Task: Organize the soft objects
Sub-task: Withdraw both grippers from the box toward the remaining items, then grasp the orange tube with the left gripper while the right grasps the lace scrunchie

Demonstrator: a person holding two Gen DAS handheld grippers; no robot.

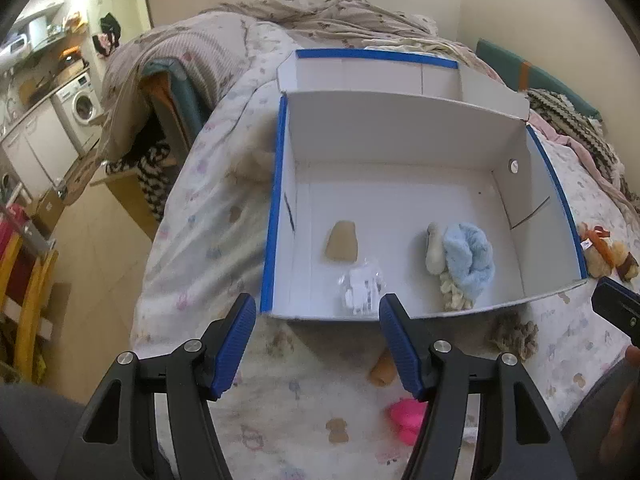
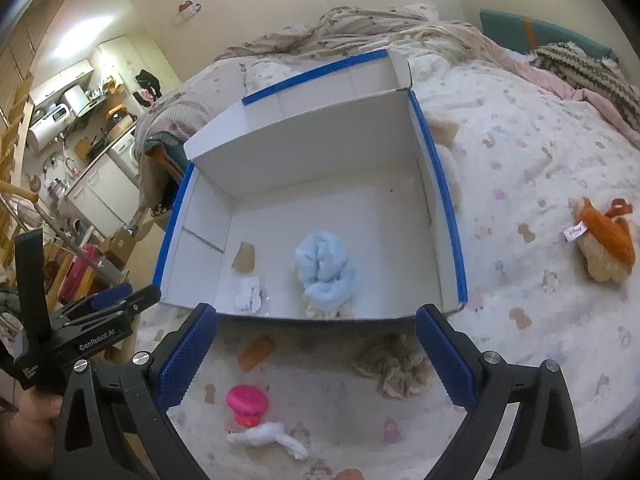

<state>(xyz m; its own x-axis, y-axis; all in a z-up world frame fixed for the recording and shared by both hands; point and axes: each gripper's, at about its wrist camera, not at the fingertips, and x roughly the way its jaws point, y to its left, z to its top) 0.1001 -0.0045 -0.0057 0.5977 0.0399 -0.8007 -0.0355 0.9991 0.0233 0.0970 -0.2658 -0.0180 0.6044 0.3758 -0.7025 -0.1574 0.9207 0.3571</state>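
A white box with blue edges [image 1: 400,148] [image 2: 320,148] lies open on the bed. Inside it are a light blue fluffy cloth [image 1: 470,258] [image 2: 324,266], a cream soft piece [image 1: 434,250], a tan sponge [image 1: 342,242] [image 2: 245,258] and a clear packet [image 1: 360,290] [image 2: 248,298]. On the bed before the box lie a pink toy [image 2: 246,400] [image 1: 406,416], a white soft piece [image 2: 268,438], a tan block [image 2: 256,352] [image 1: 383,372] and a beige scrunchie [image 2: 396,368] [image 1: 514,334]. My left gripper [image 1: 318,344] is open and empty. My right gripper [image 2: 316,356] is open and empty.
A plush toy with an orange scarf [image 2: 604,246] [image 1: 606,252] lies on the bed right of the box. Crumpled blankets [image 1: 340,16] pile behind the box. The bed's left edge drops to the floor; a kitchen with a washing machine [image 1: 82,106] lies beyond.
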